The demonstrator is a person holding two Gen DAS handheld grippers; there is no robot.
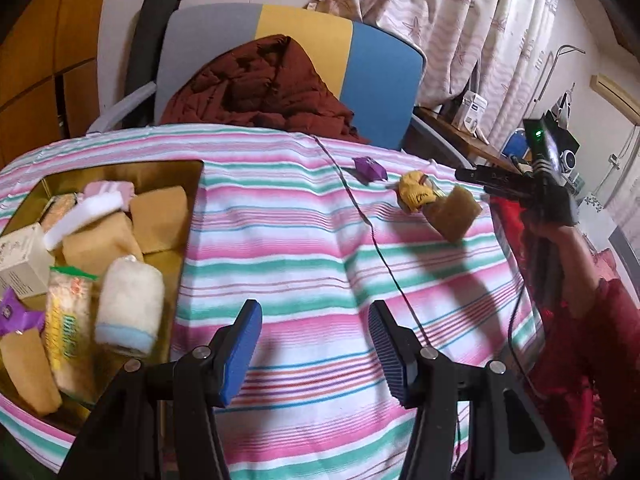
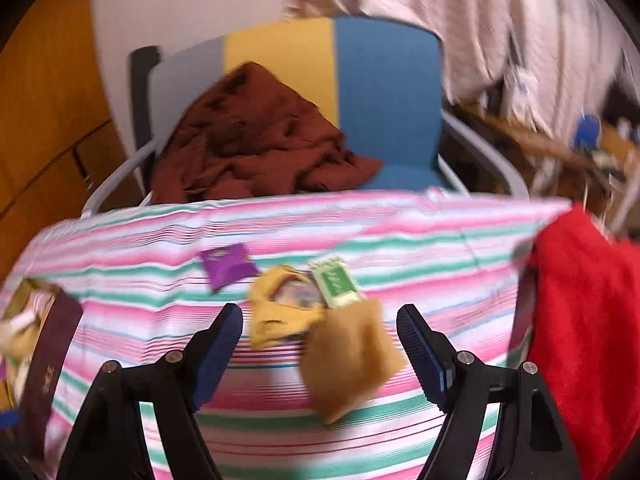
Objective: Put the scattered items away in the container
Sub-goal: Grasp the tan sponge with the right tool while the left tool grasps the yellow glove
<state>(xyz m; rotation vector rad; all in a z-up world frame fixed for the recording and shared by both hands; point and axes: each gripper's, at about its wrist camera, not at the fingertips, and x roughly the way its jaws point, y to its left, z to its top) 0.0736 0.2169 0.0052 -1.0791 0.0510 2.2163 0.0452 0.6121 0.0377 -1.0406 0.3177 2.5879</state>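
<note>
The tan sponge [image 2: 352, 356] lies on the striped counter [image 2: 360, 240] just before my right tongs [image 2: 320, 344], touching the yellow wrapper [image 2: 276, 312] and the green packet [image 2: 336, 282] — pinch carelessly and I drag a neighbour along or knock it off the edge. Both tongs are spread and empty, angled down; my left tongs [image 1: 314, 344] hang beside the gold container [image 1: 188, 216] (already well filled). A purple wrapper [image 2: 226, 266] waits farther back.
</note>
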